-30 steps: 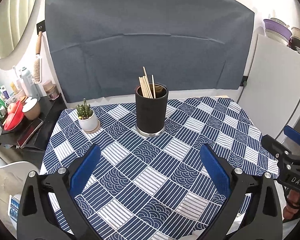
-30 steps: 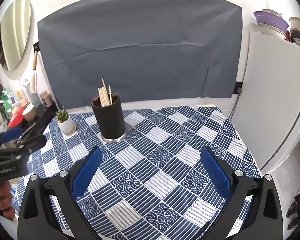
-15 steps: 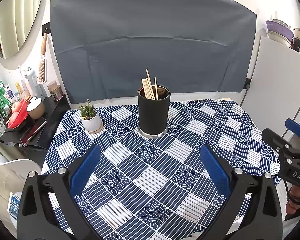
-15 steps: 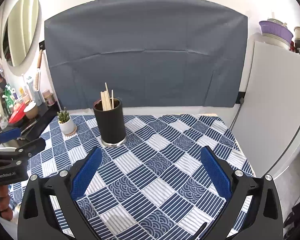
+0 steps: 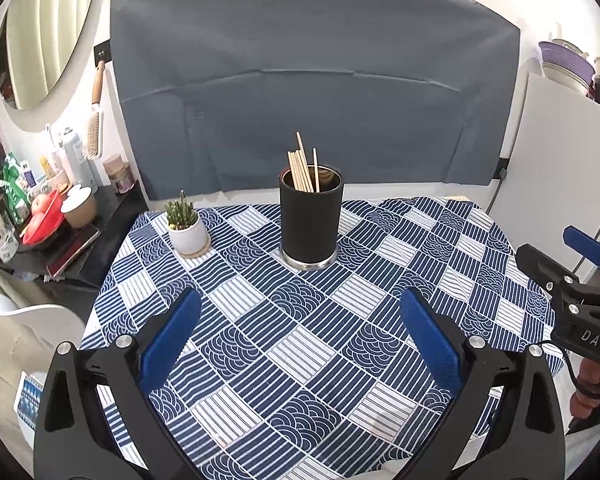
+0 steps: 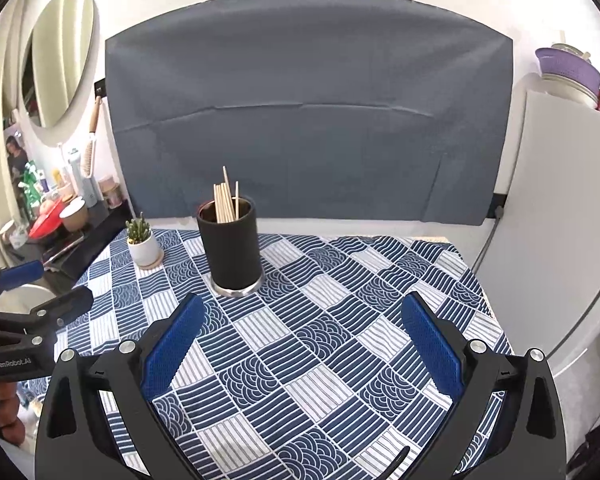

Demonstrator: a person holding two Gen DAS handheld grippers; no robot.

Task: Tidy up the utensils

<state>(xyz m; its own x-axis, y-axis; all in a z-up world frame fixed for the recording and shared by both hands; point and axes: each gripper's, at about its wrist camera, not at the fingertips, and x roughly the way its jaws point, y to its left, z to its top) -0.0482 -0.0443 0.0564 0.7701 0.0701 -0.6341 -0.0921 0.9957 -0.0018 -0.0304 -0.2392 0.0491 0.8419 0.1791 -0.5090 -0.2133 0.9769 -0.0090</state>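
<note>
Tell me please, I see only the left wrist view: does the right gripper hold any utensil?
Observer: No. The right gripper has its fingers wide apart, and only the tablecloth shows between them.
Operator: And how does the other one look from outside?
Observer: The left gripper is open too, beside the table's left edge, and a hand grips its handle from below.

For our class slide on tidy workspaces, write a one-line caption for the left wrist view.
Open left gripper above a blue patterned tablecloth, facing a black cylindrical holder of wooden chopsticks.
</note>
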